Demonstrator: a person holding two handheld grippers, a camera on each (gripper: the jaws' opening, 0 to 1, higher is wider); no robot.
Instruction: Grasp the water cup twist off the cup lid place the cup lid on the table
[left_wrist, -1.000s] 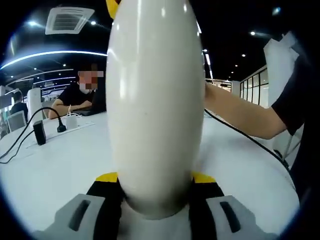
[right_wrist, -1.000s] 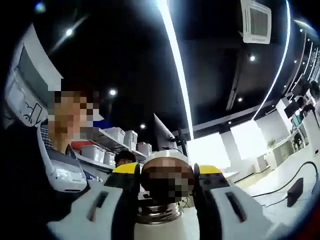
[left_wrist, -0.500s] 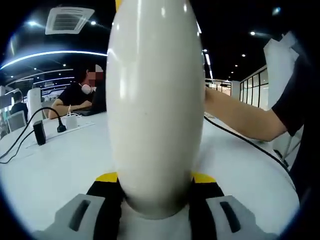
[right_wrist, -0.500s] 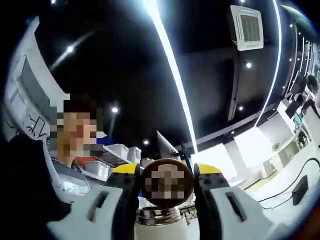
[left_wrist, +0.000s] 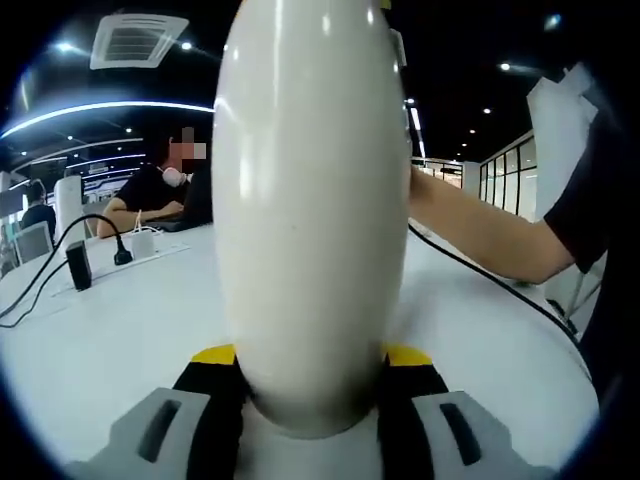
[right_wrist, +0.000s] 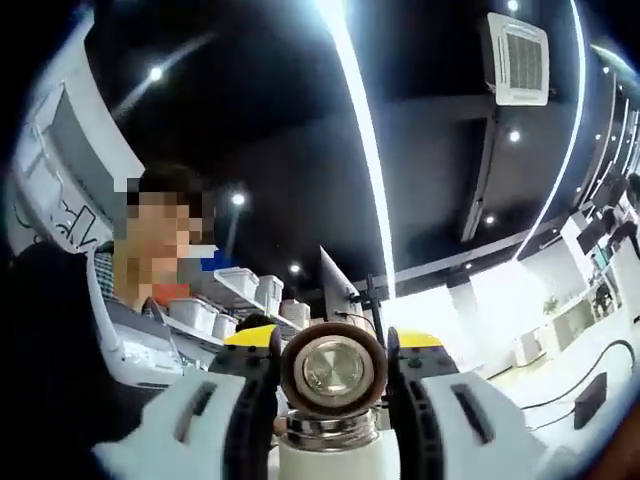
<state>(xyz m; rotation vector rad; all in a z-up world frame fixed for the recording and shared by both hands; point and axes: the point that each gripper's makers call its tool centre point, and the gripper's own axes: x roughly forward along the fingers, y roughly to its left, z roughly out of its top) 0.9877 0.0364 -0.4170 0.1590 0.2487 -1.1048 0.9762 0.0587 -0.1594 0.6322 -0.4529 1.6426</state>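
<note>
Since 1 s ago the right claw (right_wrist: 333, 360) has rolled with the lid (right_wrist: 333, 367), the ceiling swinging behind it; the cup (left_wrist: 310, 200) stays put. Left claw (left_wrist: 310, 385) grips the cup's base at 6 o'clock above the worktop (left_wrist: 110, 330). Lid sits on the neck: twisting seems underway, placing remains.

The left gripper view looks level along its tongs (left_wrist: 310, 385), pressed very close against the white water cup (left_wrist: 310, 210), with the white surface (left_wrist: 110, 330) spreading beyond the tongs on either side. The right gripper view tilts upward past its tongs (right_wrist: 333, 375) toward the dark ceiling, close on the cup lid (right_wrist: 333, 368). Both views share the cup.
</note>
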